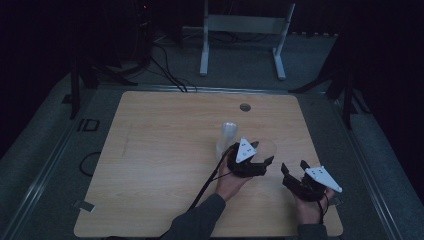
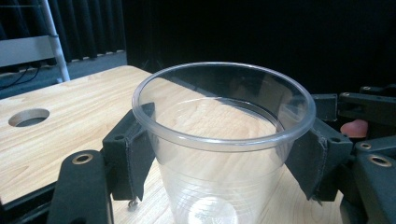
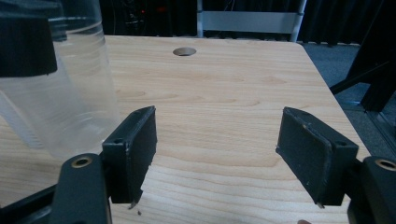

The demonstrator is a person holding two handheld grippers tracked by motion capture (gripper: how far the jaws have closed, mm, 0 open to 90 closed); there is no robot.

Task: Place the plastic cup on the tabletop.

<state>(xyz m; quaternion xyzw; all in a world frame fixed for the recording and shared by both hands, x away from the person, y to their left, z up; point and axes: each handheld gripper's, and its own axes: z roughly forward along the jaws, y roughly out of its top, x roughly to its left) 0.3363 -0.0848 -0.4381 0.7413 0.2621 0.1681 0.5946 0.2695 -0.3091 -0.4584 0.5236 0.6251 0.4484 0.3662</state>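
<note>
From the high view, the wooden table [image 1: 165, 165] sat in a dim room, with a person's forearms coming in from the near edge. The left gripper [image 1: 261, 156] was near the middle-right of the table, its jaws around a clear plastic cup [image 1: 266, 148]. A 2nd clear cup [image 1: 228, 136] stood just beside it, toward the left. The right gripper [image 1: 292, 167] hovered close by on the right, well spread, with nothing between its jaws.

In the left gripper view, the clear plastic cup [image 2: 224, 149] stood upright between the 2 black pads [image 2: 137, 154], which pressed on its wall below the rim.

In the right gripper view, the jaws stood wide apart over bare wood, holding nothing; a clear cup [image 3: 60, 93] rose at the left, and a round hole [image 3: 184, 51] lay farther off in the tabletop
</note>
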